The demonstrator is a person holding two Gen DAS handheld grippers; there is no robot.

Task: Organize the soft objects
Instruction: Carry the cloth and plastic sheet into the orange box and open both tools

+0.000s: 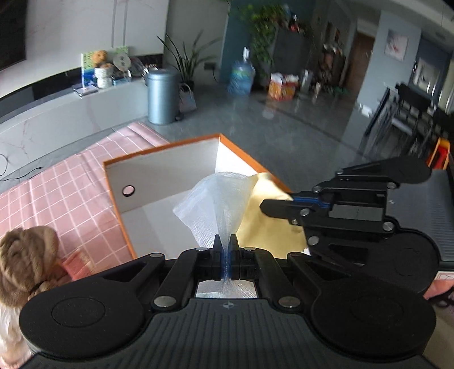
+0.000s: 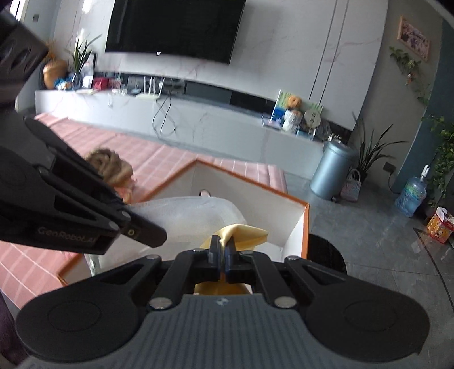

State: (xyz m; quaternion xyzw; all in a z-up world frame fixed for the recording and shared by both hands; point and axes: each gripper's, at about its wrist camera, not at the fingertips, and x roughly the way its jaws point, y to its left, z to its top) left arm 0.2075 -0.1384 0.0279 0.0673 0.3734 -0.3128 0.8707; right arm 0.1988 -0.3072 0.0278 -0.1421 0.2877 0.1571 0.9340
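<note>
Mesh cloth (image 1: 210,204), white and sheer, is pinched between the closed fingers of the left gripper (image 1: 226,249) and fans out above the open box (image 1: 159,154). Just right of it hangs a yellow cloth (image 1: 269,224), clamped in the right gripper (image 2: 223,249), whose fingers are likewise closed tight on the fabric. Both cloths are held over the box's white inside; the mesh lies to the left of the yellow cloth in the right wrist view. The box has an orange rim and a round hole in its far wall. It sits on a pink checked cover (image 1: 65,187). A brown plush toy (image 1: 25,255) lies on that cover near the box's left side. The left gripper's side reads "GenRobot.AI" in the right wrist view. Beyond the cover stand a grey bin (image 1: 162,96) and a wall television (image 2: 173,25).
</note>
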